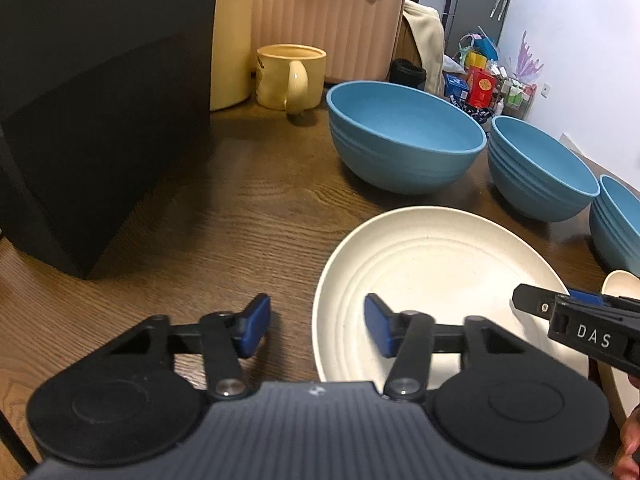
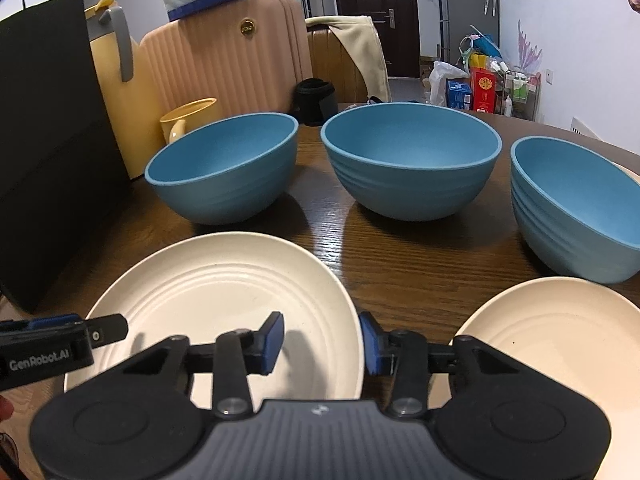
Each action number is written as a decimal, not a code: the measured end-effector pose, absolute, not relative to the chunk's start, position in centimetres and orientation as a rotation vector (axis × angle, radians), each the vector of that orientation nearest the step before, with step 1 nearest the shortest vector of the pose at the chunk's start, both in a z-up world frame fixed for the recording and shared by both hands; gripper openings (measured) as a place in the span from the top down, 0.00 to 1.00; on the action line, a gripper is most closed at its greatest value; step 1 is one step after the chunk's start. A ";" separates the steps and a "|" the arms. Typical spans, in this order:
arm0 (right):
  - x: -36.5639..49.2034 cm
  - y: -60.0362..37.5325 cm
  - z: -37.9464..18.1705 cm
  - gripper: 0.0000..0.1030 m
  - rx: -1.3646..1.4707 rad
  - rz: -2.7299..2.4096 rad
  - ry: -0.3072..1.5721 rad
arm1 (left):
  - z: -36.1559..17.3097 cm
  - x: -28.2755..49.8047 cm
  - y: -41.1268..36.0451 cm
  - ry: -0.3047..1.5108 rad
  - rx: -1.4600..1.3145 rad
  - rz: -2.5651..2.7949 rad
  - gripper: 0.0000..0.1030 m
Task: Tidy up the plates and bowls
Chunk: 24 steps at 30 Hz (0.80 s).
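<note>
Three blue bowls stand in a row on the wooden surface (image 2: 400,264), and two cream plates lie in front of them.

Hidden or cut off, from the left: the black box (image 2: 52,152) runs out of frame in both views. The yellow mug (image 2: 188,118) sits half behind the left bowl (image 2: 222,172) in the right wrist view, with only its handle and upper rim showing. The near edge of the left plate (image 2: 216,292) is covered by the claw body in both views. The right bowl (image 2: 576,208) is cut by the frame edge in both views, and the right plate (image 2: 560,328) is cut by the edge and partly covered by the claw linkage. In the left wrist view only a sliver of that plate shows past the other claw.

Count: three bowls, namely left, middle bowl (image 2: 412,164) and right, each standing apart from the next; two plates; one mug; one black box.

The left claw (image 1: 317,325) is wide open and holds nothing. Its right pad is over the left plate and its left pad over bare surface, so the plate's left rim lies between them.

The right claw (image 2: 322,343) is likewise wide open and empty. Its left pad is over the left plate, its right pad just outside that plate's right rim. Whether either claw touches the plate cannot be told.
</note>
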State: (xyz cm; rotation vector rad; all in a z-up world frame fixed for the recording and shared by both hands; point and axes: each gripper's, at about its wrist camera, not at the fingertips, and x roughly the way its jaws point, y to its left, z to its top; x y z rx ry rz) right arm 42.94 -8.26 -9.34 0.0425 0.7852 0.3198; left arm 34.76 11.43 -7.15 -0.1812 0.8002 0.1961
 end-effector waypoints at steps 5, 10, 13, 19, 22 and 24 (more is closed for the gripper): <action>42.6 -8.3 -9.4 0.70 0.060 0.332 0.786 | -7.5 34.9 11.3 0.815 -0.186 0.174 0.70; 42.2 -8.5 -9.4 0.77 0.103 0.325 0.791 | -7.4 34.7 11.8 0.815 -0.211 0.199 0.74; 41.9 -8.8 -9.3 0.81 0.152 0.328 0.801 | -7.3 34.6 12.4 0.820 -0.233 0.211 0.74; 40.8 -8.6 -8.7 0.81 0.192 0.331 0.783 | -6.3 33.8 13.1 0.799 -0.240 0.226 0.74; 40.3 -8.1 -8.4 0.81 0.201 0.339 0.775 | -5.5 33.4 13.6 0.780 -0.240 0.238 0.74; 40.1 -7.7 -8.3 0.81 0.202 0.342 0.774 | -5.1 33.2 14.0 0.770 -0.239 0.242 0.74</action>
